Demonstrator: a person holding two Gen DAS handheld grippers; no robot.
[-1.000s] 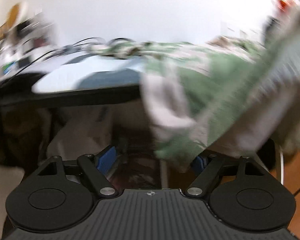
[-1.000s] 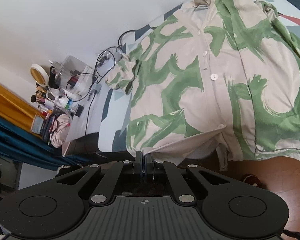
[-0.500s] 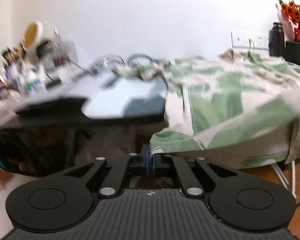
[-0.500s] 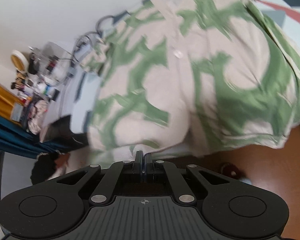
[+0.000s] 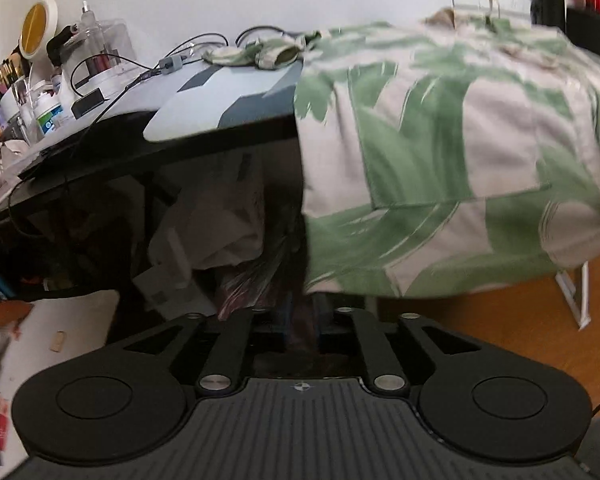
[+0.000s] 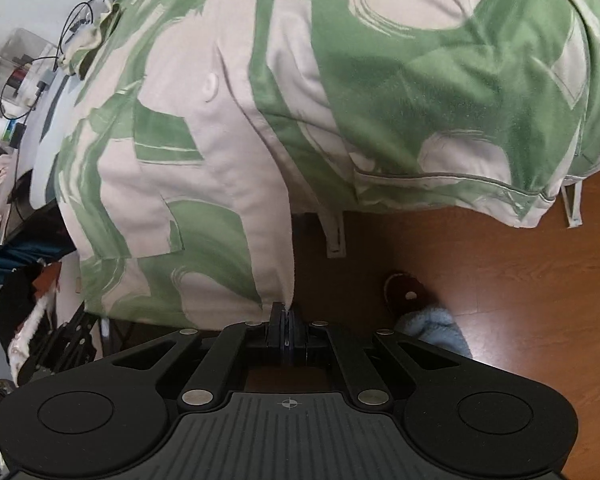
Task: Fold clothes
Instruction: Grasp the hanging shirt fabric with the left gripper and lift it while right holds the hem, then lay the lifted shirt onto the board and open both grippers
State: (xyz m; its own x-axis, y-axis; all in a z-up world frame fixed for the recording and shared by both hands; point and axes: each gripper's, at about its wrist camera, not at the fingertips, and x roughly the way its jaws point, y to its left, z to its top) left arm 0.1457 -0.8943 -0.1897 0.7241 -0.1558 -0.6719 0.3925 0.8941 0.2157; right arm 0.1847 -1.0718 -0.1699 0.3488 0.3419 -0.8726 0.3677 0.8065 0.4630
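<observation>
Right tongs [image 6: 287,322] pinch the soft green-and-cream shirt's [image 6: 340,80] hem.

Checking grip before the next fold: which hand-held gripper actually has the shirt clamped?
The right hand-held gripper: its jaws are shut on the shirt hem. The left hand-held gripper is open, below the hem.

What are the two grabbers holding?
The right gripper pinches the shirt at its bottom front edge. The left gripper is slightly open, holding nothing.

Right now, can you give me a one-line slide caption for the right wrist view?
Right gripper, jaws shut on the hem of the green-and-beige shirt, which drapes over the table edge above a wooden floor.
</observation>
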